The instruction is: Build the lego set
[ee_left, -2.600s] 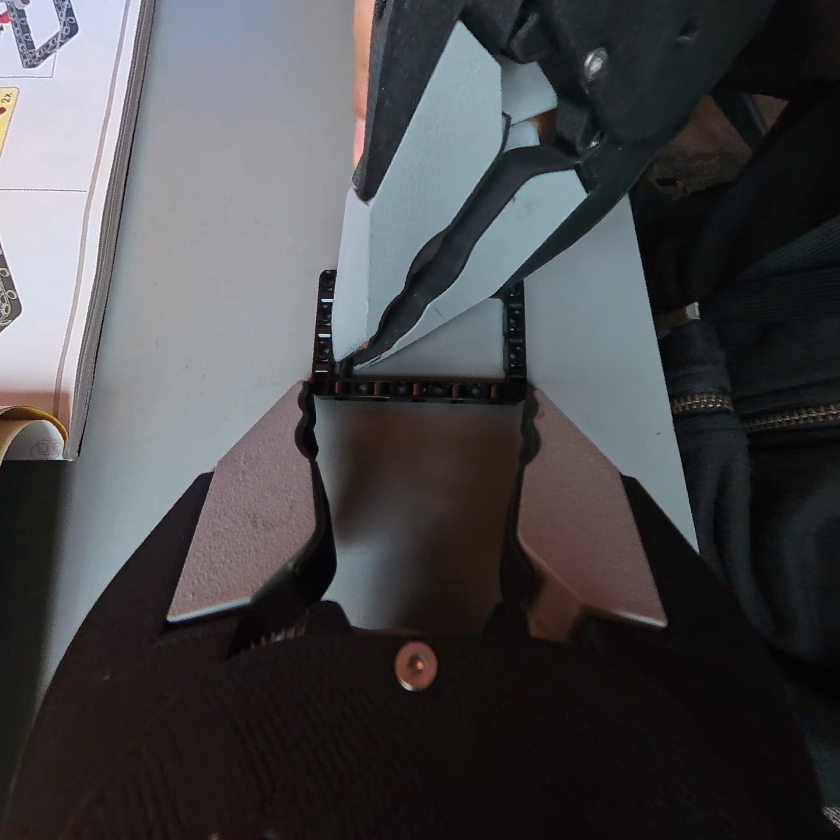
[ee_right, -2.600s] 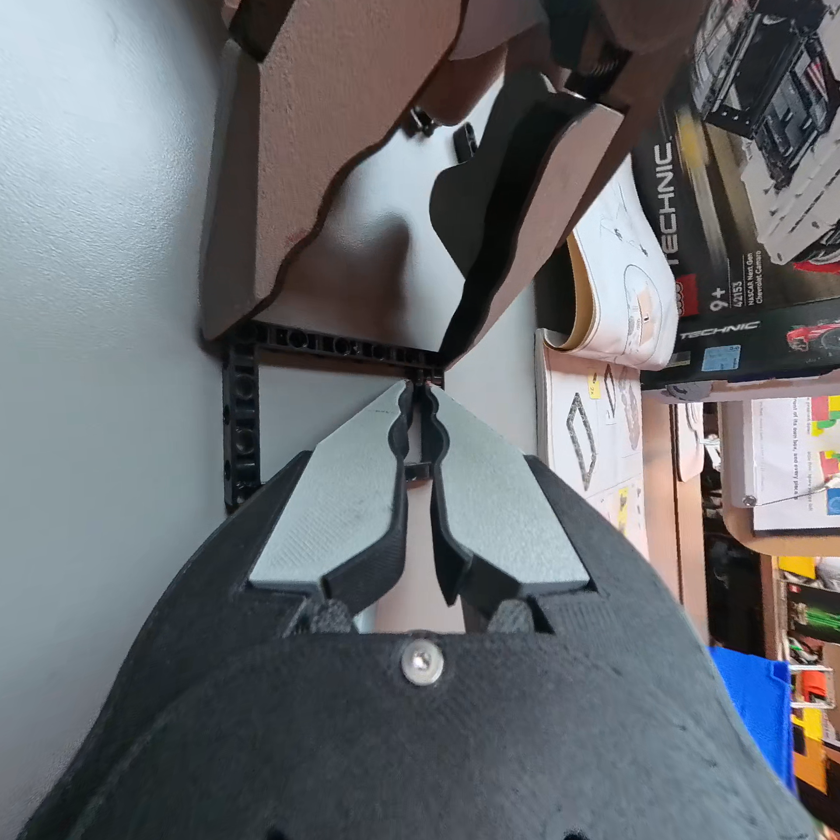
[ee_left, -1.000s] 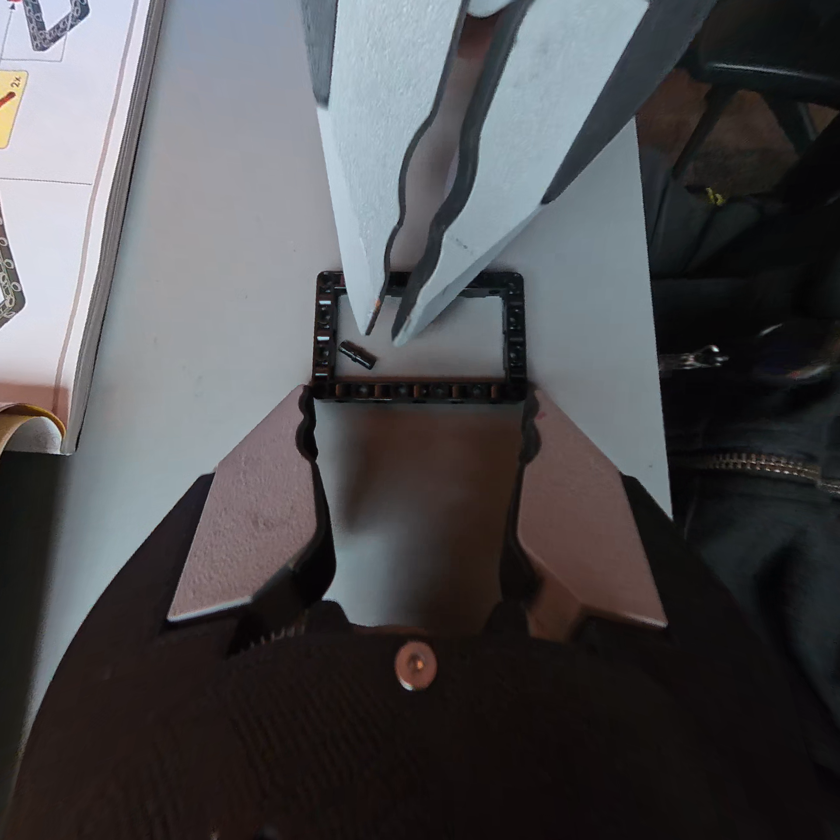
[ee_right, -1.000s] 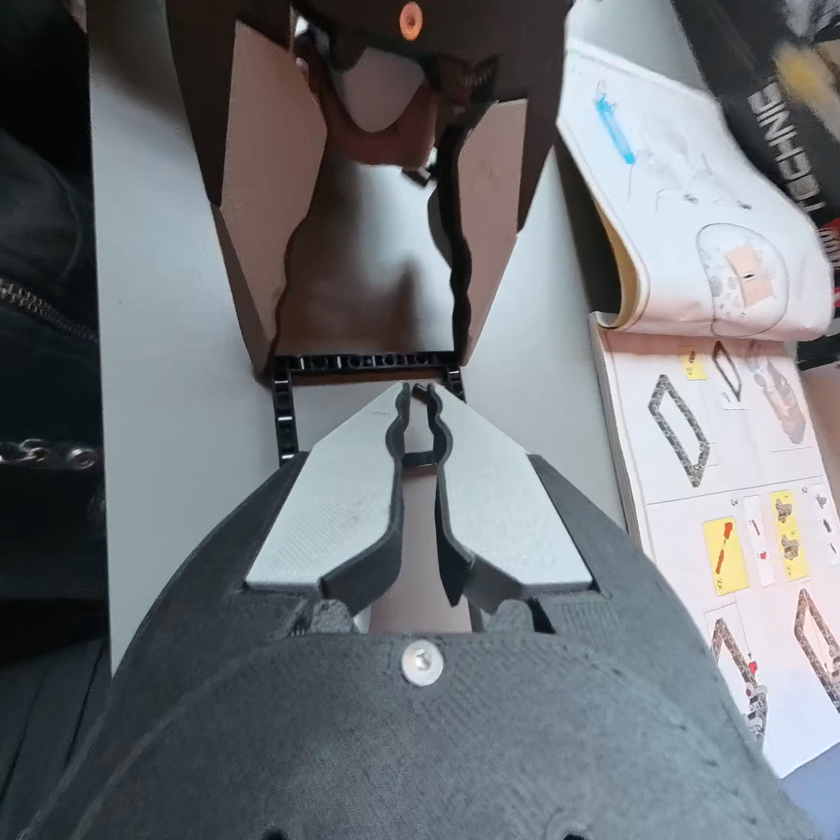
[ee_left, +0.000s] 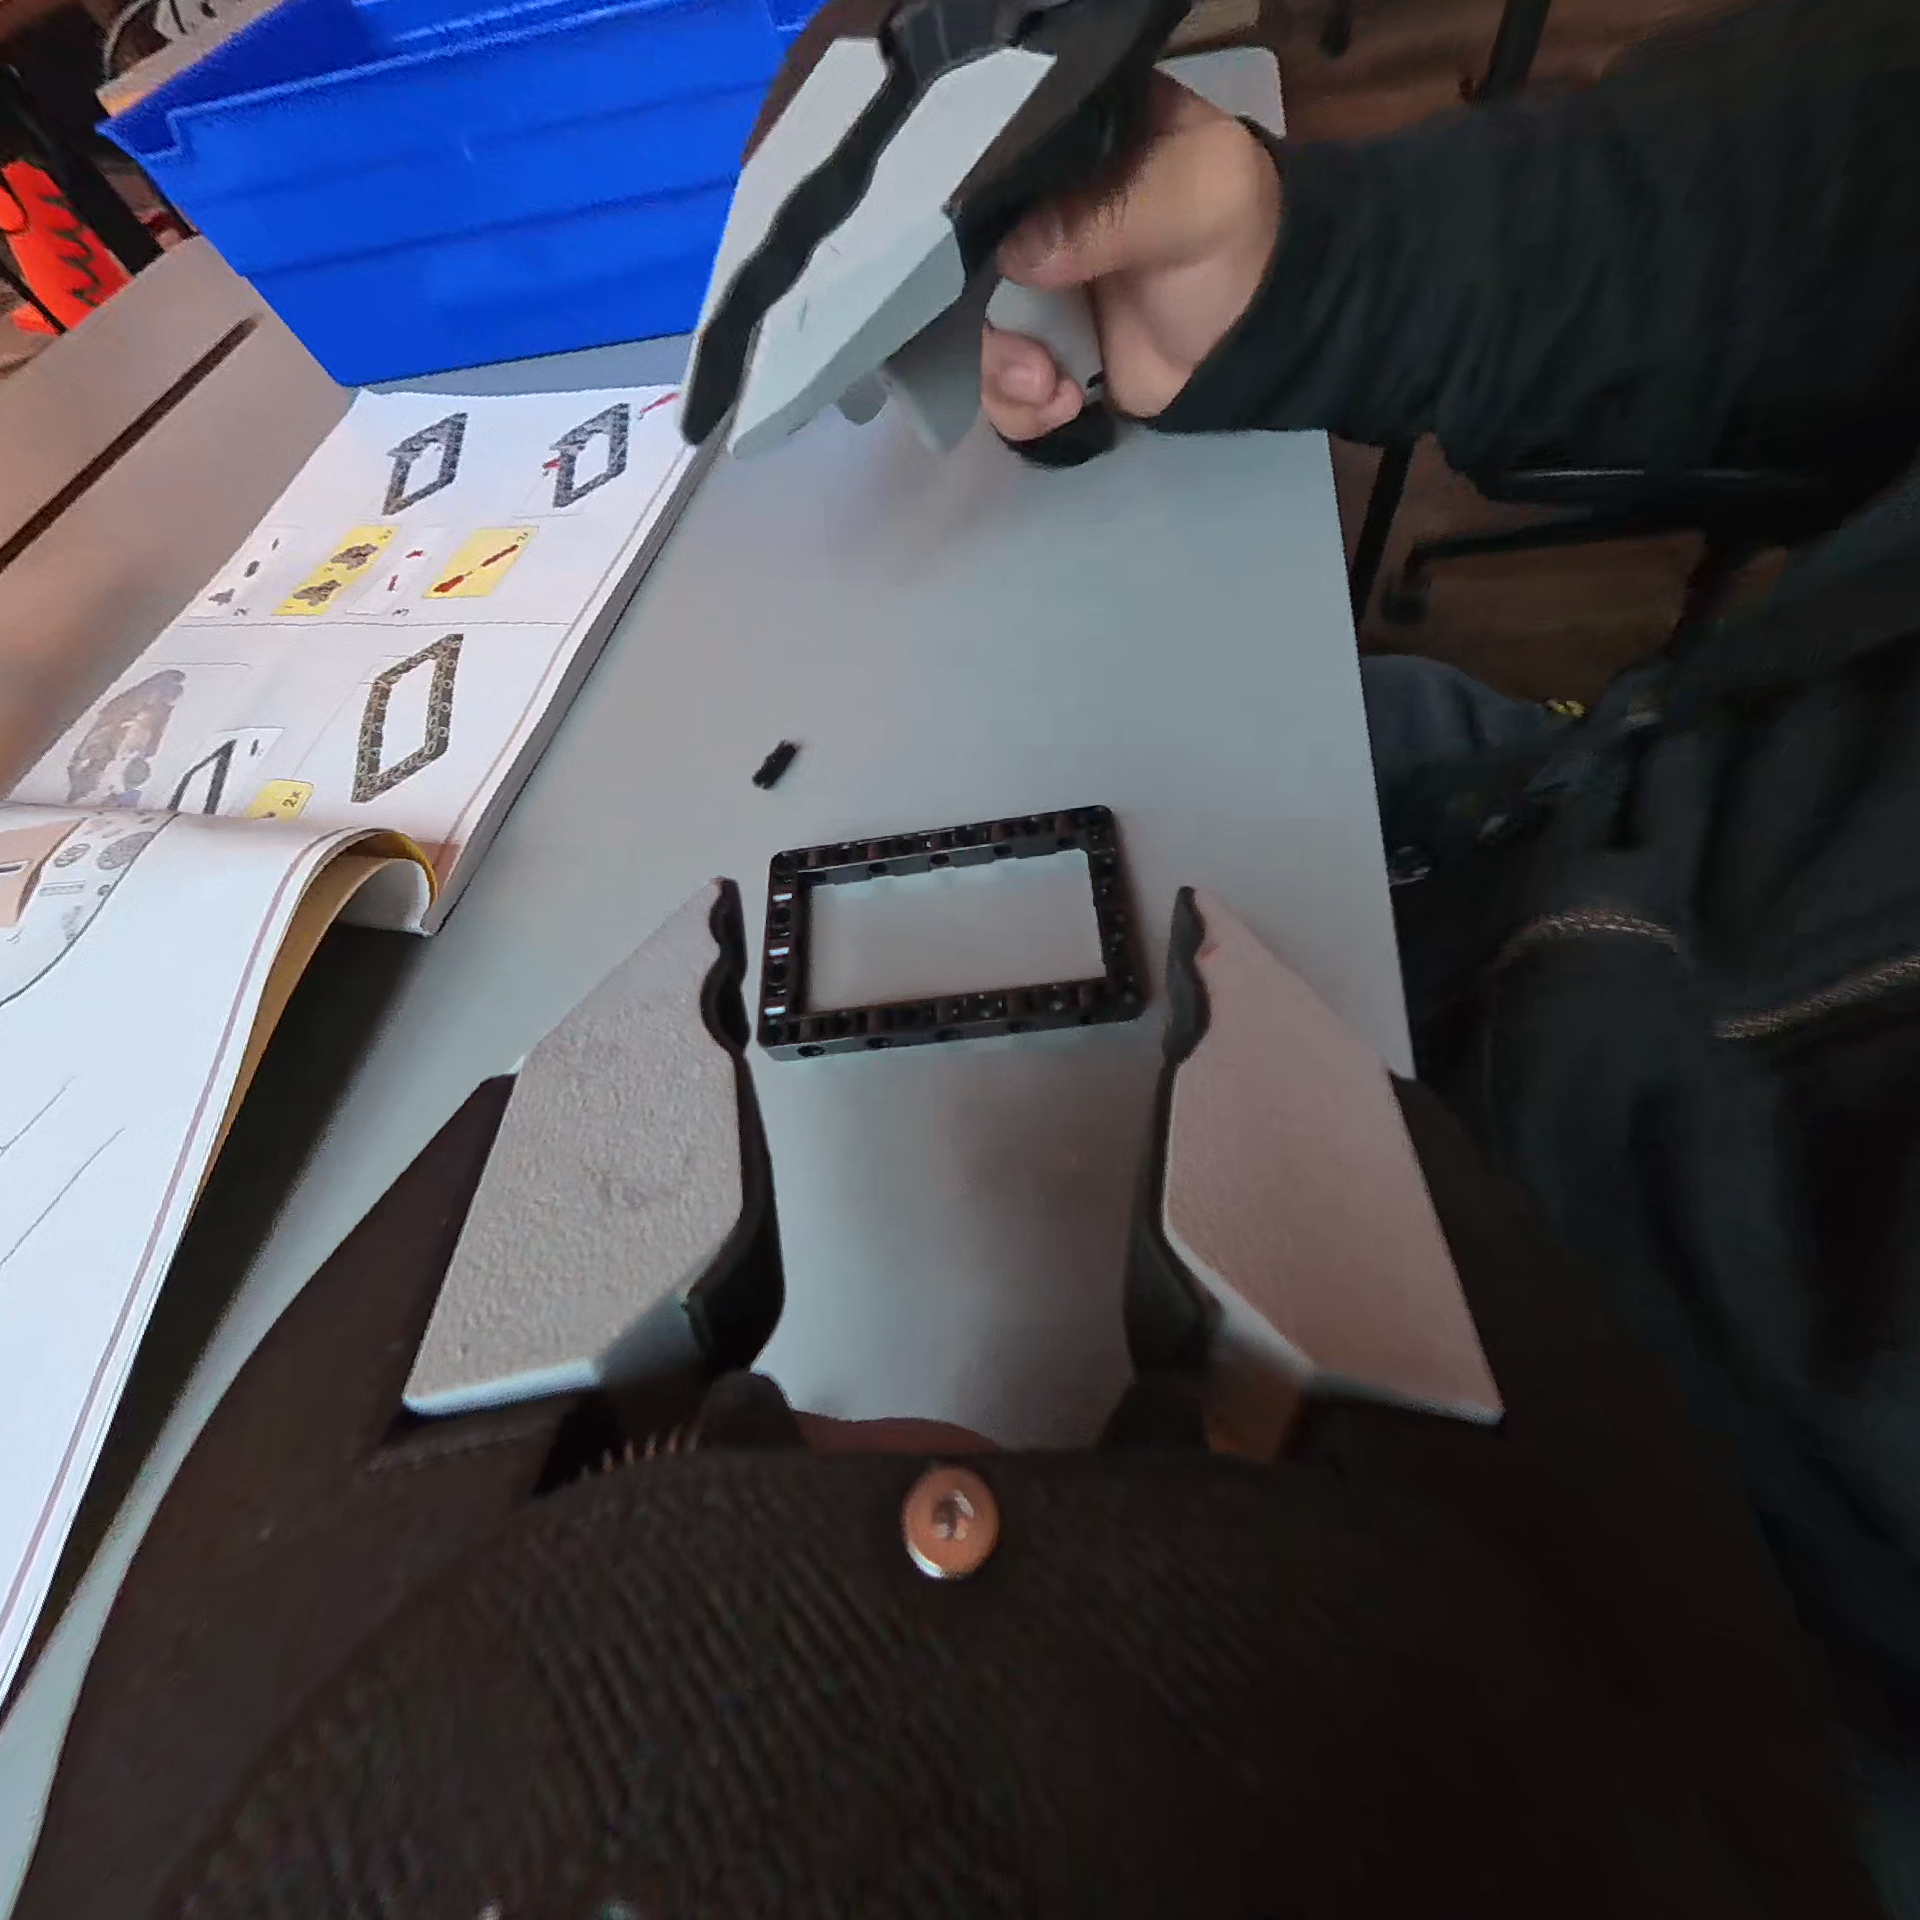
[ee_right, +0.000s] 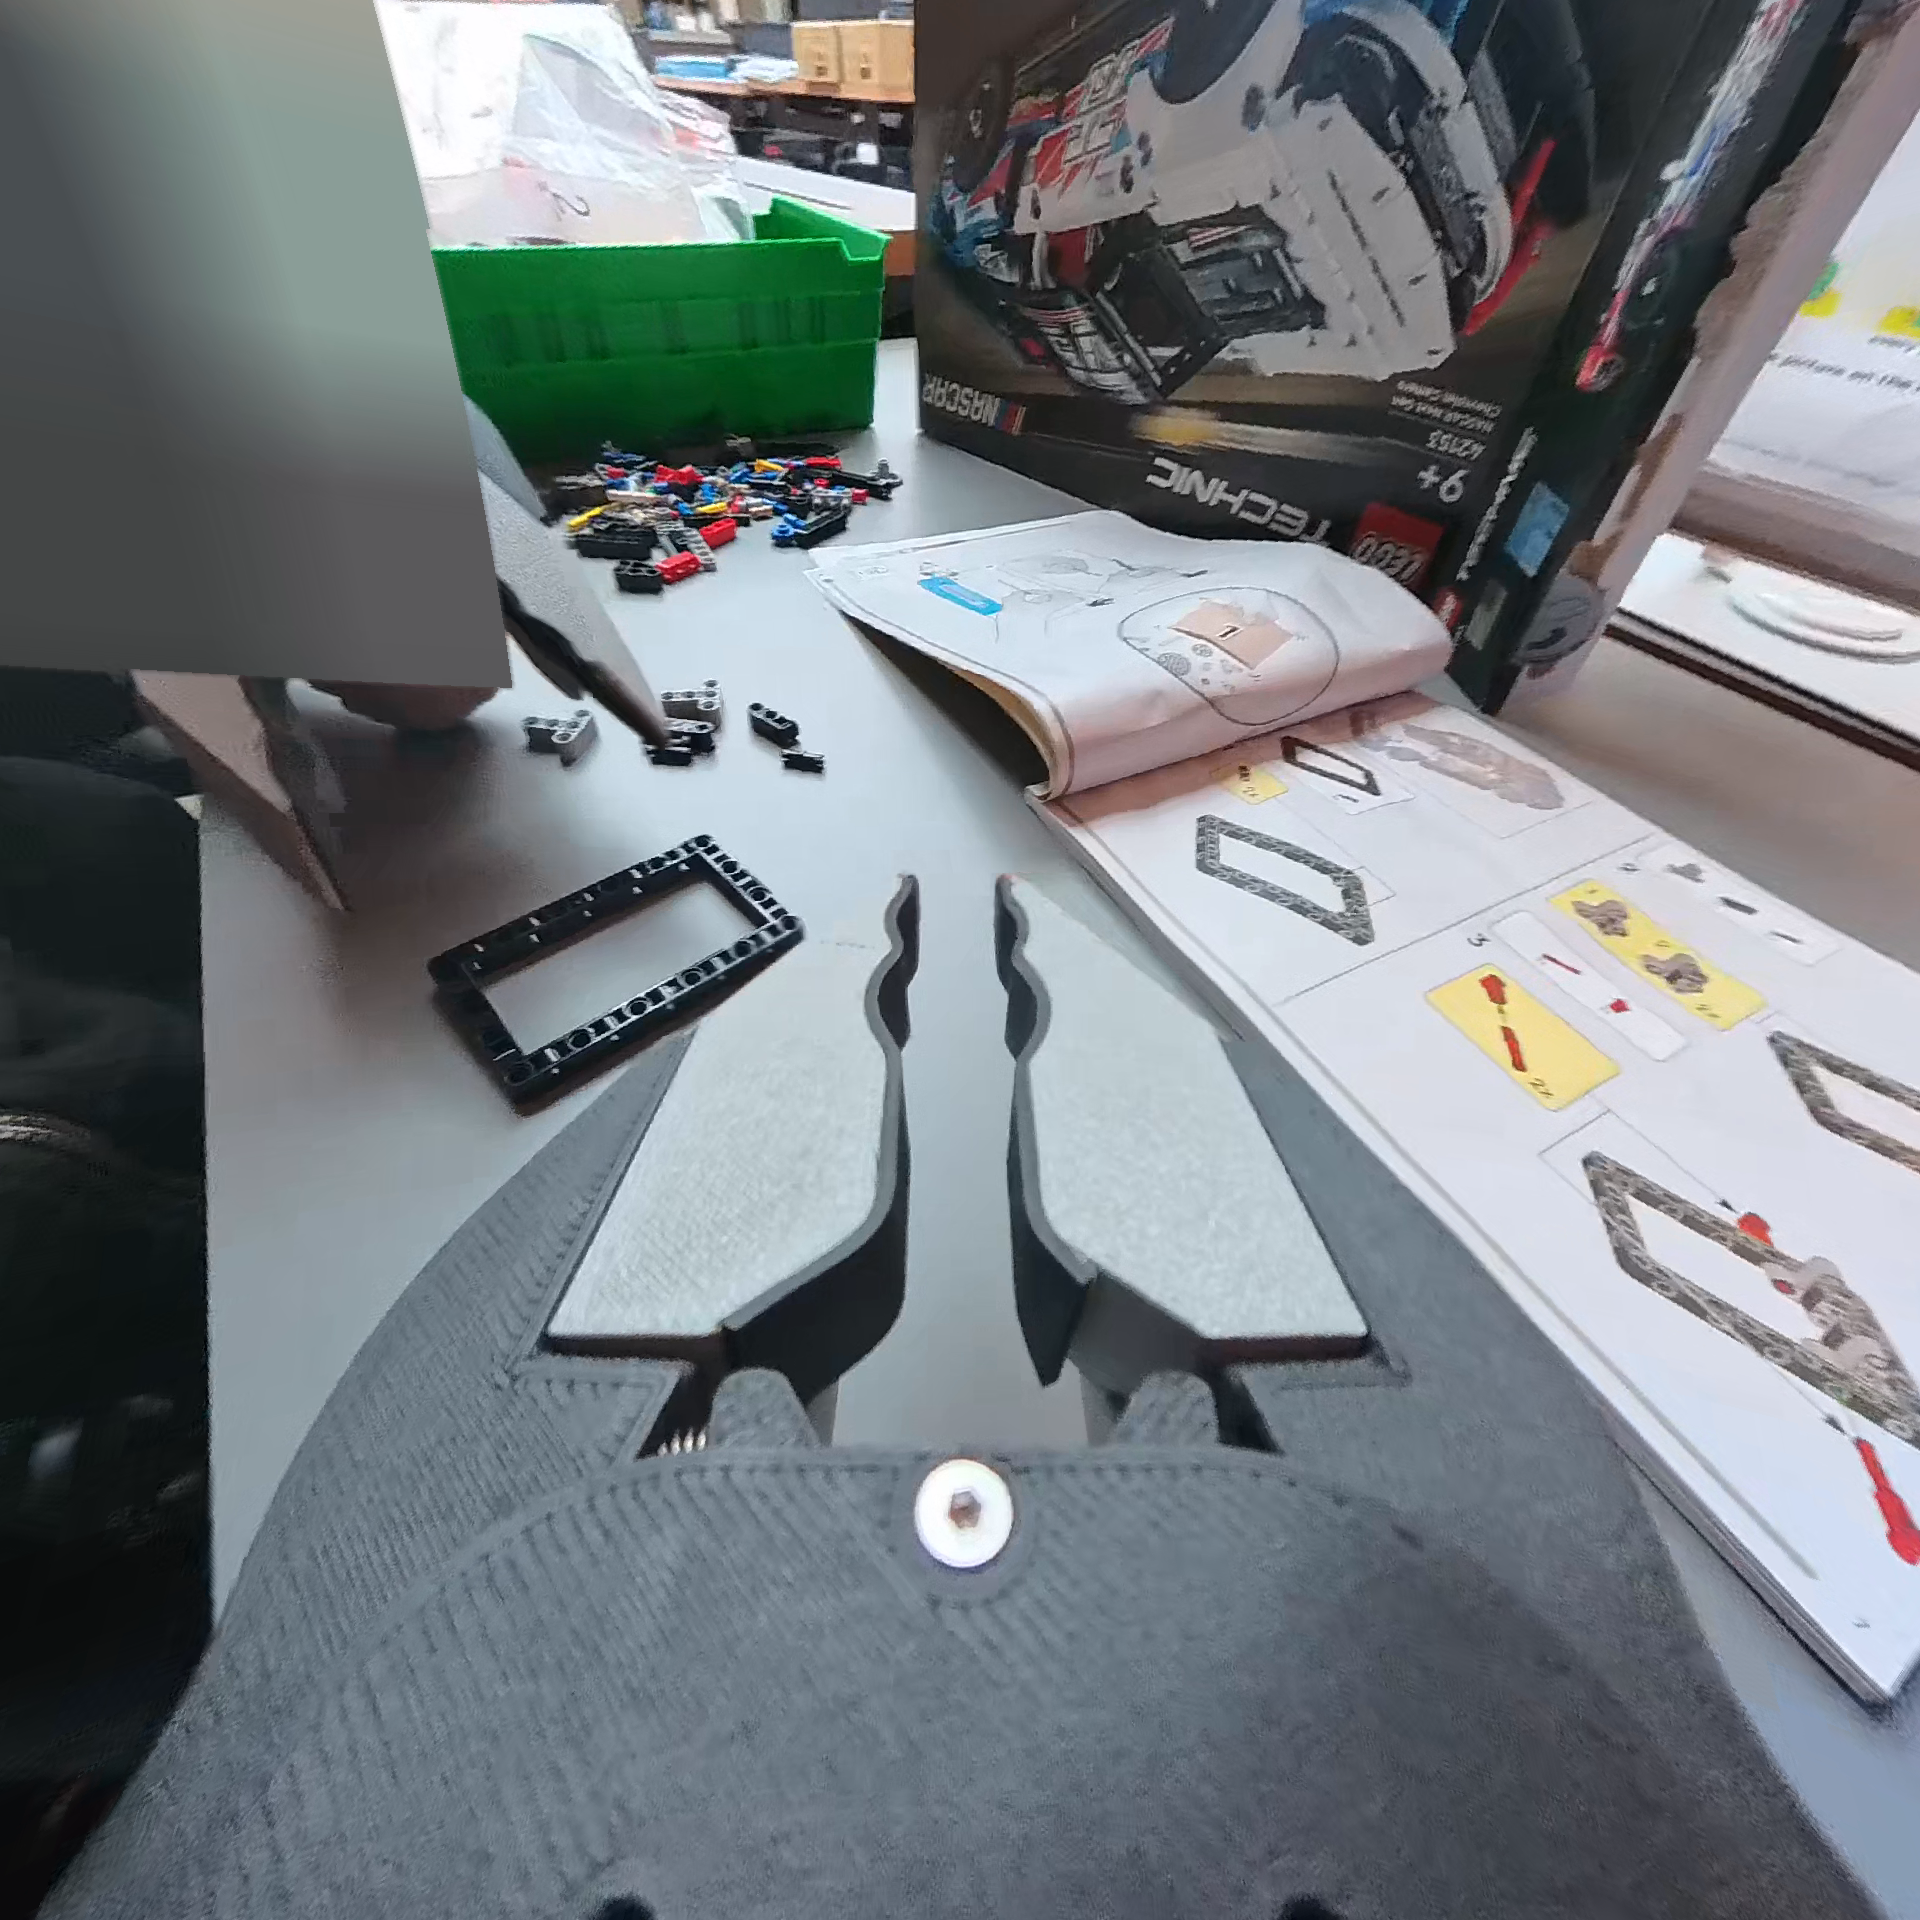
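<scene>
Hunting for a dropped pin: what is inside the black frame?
Inside the black frame only bare grey table shows; the pin lies outside it. Nothing covers the opening.

The left gripper has grey-faced fingers with wavy black inner edges on a ribbed dark brown body and a silver screw. The right gripper matches it, on ribbed black. A black sleeve covers the arm.

1 black rectangular frame, 1 loose black pin, 1 open instruction booklet, 1 set box, 1 green bin, 1 blue bin, 2 grey angled connectors.
</scene>
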`<action>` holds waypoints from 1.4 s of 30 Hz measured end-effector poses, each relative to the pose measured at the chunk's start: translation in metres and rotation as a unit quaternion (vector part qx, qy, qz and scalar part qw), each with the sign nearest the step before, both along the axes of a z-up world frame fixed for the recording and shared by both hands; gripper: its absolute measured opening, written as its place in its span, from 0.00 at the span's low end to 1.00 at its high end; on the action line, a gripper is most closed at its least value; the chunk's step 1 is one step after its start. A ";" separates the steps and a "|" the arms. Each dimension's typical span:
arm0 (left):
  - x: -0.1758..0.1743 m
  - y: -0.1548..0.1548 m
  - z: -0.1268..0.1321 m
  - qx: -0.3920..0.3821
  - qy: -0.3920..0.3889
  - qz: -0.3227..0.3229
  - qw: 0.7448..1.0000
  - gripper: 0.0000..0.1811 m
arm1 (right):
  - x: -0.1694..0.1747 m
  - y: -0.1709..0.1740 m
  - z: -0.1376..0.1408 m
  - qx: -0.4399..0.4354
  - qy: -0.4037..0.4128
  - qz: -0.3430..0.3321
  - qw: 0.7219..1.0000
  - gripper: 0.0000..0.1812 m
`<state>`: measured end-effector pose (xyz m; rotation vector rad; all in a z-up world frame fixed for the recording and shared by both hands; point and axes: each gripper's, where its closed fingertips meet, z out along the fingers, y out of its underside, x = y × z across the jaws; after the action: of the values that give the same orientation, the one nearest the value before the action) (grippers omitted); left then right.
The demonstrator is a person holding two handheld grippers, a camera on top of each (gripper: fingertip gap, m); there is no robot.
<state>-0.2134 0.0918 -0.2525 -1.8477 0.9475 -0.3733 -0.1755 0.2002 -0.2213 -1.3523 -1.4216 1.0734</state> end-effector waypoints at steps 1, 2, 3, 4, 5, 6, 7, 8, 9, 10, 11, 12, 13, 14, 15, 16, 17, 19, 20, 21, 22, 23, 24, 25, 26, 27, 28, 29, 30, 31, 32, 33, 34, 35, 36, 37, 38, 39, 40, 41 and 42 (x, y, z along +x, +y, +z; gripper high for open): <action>0.002 -0.001 0.003 0.007 -0.006 -0.008 1.000 0.44 | -0.001 -0.002 -0.001 -0.006 -0.005 0.010 1.000 0.06; 0.003 -0.002 0.008 0.023 -0.014 -0.016 1.000 0.43 | -0.002 -0.003 -0.004 -0.010 -0.013 0.014 1.000 0.06; 0.003 -0.003 0.012 0.037 -0.020 -0.020 0.999 0.41 | -0.003 -0.004 -0.007 -0.015 -0.025 0.020 0.999 0.06; 0.003 -0.003 0.014 0.042 -0.027 -0.024 0.998 0.41 | -0.005 -0.006 -0.011 -0.019 -0.038 0.031 0.999 0.07; 0.004 -0.004 0.014 0.040 -0.033 -0.030 0.998 0.41 | -0.007 -0.009 -0.015 -0.023 -0.052 0.041 0.998 0.07; 0.003 -0.005 0.015 0.035 -0.041 -0.034 0.998 0.40 | -0.008 -0.011 -0.018 -0.027 -0.065 0.050 0.996 0.08; 0.003 -0.005 0.016 0.030 -0.050 -0.037 0.998 0.39 | -0.009 -0.014 -0.022 -0.033 -0.078 0.064 0.994 0.09; 0.003 -0.005 0.018 0.025 -0.061 -0.042 0.997 0.37 | -0.010 -0.017 -0.026 -0.042 -0.091 0.081 0.992 0.10; 0.002 -0.006 0.019 0.019 -0.074 -0.047 0.996 0.34 | -0.010 -0.021 -0.028 -0.053 -0.102 0.097 0.989 0.11; 0.002 -0.007 0.022 0.015 -0.087 -0.053 0.995 0.31 | -0.011 -0.023 -0.030 -0.064 -0.111 0.110 0.986 0.12; 0.001 -0.008 0.024 0.015 -0.098 -0.057 0.993 0.30 | -0.011 -0.024 -0.031 -0.074 -0.114 0.119 0.984 0.12; -0.001 -0.008 0.027 0.021 -0.107 -0.056 0.992 0.29 | -0.011 -0.024 -0.030 -0.079 -0.113 0.121 0.983 0.13; -0.003 -0.007 0.030 0.029 -0.111 -0.050 0.992 0.29 | -0.011 -0.023 -0.029 -0.081 -0.108 0.120 0.984 0.14; -0.004 -0.006 0.031 0.036 -0.113 -0.044 0.992 0.29 | -0.011 -0.022 -0.027 -0.078 -0.100 0.116 0.985 0.14; -0.005 -0.006 0.032 0.042 -0.112 -0.041 0.992 0.29 | -0.011 -0.020 -0.025 -0.072 -0.094 0.111 0.987 0.14; -0.006 -0.005 0.033 0.049 -0.110 -0.036 0.992 0.29 | -0.011 -0.019 -0.024 -0.065 -0.091 0.105 0.988 0.14; -0.007 -0.004 0.034 0.059 -0.106 -0.025 0.992 0.30 | -0.011 -0.018 -0.025 -0.061 -0.091 0.102 0.989 0.15; -0.011 -0.002 0.035 0.075 -0.098 -0.007 0.992 0.33 | -0.012 -0.018 -0.027 -0.057 -0.100 0.100 0.988 0.15; -0.013 -0.002 0.035 0.082 -0.095 0.000 0.992 0.34 | -0.013 -0.018 -0.029 -0.054 -0.104 0.098 0.988 0.15; -0.015 -0.001 0.036 0.087 -0.093 0.009 0.992 0.34 | -0.013 -0.018 -0.030 -0.050 -0.106 0.096 0.988 0.15; -0.017 -0.001 0.037 0.091 -0.094 0.015 0.991 0.34 | -0.014 -0.017 -0.031 -0.045 -0.109 0.091 0.989 0.15; -0.019 -0.001 0.038 0.095 -0.095 0.018 0.991 0.34 | -0.014 -0.016 -0.032 -0.041 -0.112 0.086 0.989 0.15; -0.020 -0.001 0.039 0.098 -0.097 0.022 0.990 0.34 | -0.014 -0.015 -0.033 -0.036 -0.116 0.083 0.989 0.15; -0.020 -0.001 0.040 0.099 -0.101 0.021 0.990 0.34 | -0.015 -0.013 -0.035 -0.028 -0.121 0.077 0.989 0.15; -0.020 -0.002 0.040 0.096 -0.104 0.018 0.990 0.34 | -0.014 -0.010 -0.037 -0.020 -0.125 0.069 0.990 0.14; -0.020 -0.002 0.040 0.092 -0.106 0.016 0.990 0.34 | -0.014 -0.009 -0.038 -0.014 -0.128 0.064 0.990 0.14; -0.019 -0.002 0.040 0.090 -0.107 0.013 0.990 0.33 | -0.014 -0.008 -0.038 -0.013 -0.128 0.064 0.990 0.14; -0.020 -0.003 0.039 0.092 -0.105 0.010 0.990 0.33 | -0.015 -0.009 -0.038 -0.011 -0.129 0.065 0.989 0.14; -0.022 -0.003 0.040 0.097 -0.101 0.013 0.990 0.32 | -0.016 -0.009 -0.039 -0.008 -0.130 0.066 0.989 0.14; -0.025 -0.002 0.040 0.104 -0.096 0.020 0.990 0.32 | -0.016 -0.010 -0.039 -0.004 -0.133 0.068 0.989 0.14; -0.028 -0.003 0.041 0.114 -0.092 0.026 0.989 0.31 | -0.017 -0.011 -0.040 0.002 -0.135 0.070 0.988 0.14; -0.030 -0.003 0.042 0.122 -0.087 0.030 0.988 0.30 | -0.018 -0.012 -0.041 0.009 -0.135 0.071 0.988 0.14; -0.031 -0.004 0.042 0.126 -0.082 0.033 0.988 0.30 | -0.019 -0.013 -0.041 0.016 -0.135 0.071 0.988 0.14; -0.034 -0.004 0.041 0.127 -0.077 0.038 0.988 0.30 | -0.019 -0.013 -0.041 0.023 -0.136 0.072 0.988 0.14; -0.036 -0.004 0.040 0.128 -0.074 0.045 0.988 0.30 | -0.020 -0.014 -0.041 0.029 -0.137 0.072 0.988 0.14; -0.039 -0.004 0.041 0.130 -0.075 0.049 0.987 0.30 | -0.020 -0.014 -0.042 0.034 -0.137 0.071 0.987 0.14; -0.040 -0.004 0.043 0.132 -0.081 0.052 0.986 0.29 | -0.020 -0.014 -0.042 0.038 -0.136 0.070 0.987 0.14; -0.041 -0.003 0.043 0.129 -0.085 0.052 0.987 0.28 | -0.020 -0.014 -0.042 0.041 -0.136 0.070 0.987 0.14; -0.041 -0.002 0.042 0.123 -0.086 0.053 0.987 0.29 | -0.019 -0.015 -0.041 0.043 -0.135 0.070 0.987 0.14; -0.040 -0.002 0.041 0.118 -0.084 0.051 0.988 0.29 | -0.019 -0.016 -0.041 0.044 -0.134 0.073 0.987 0.14; -0.040 -0.002 0.040 0.118 -0.082 0.048 0.989 0.29 | -0.019 -0.016 -0.041 0.046 -0.133 0.076 0.987 0.14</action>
<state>-0.2530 0.0894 -0.2125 -1.6151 0.7531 -0.3326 -0.1944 0.1837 -0.2623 -1.3764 -1.7732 0.9361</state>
